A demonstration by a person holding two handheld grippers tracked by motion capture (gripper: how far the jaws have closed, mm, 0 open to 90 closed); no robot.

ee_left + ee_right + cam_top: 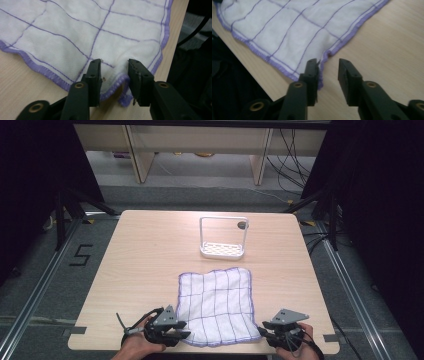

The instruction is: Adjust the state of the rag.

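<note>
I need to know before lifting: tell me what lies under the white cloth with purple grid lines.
The white cloth with purple grid lines lies flat on the light wooden table; bare tabletop shows around it. No bulge shows, but whatever it covers is hidden.

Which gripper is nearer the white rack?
Left, slightly. The left gripper sits at the cloth's near-left corner; the right gripper is at its near-right corner, marginally farther from the rack.
</note>
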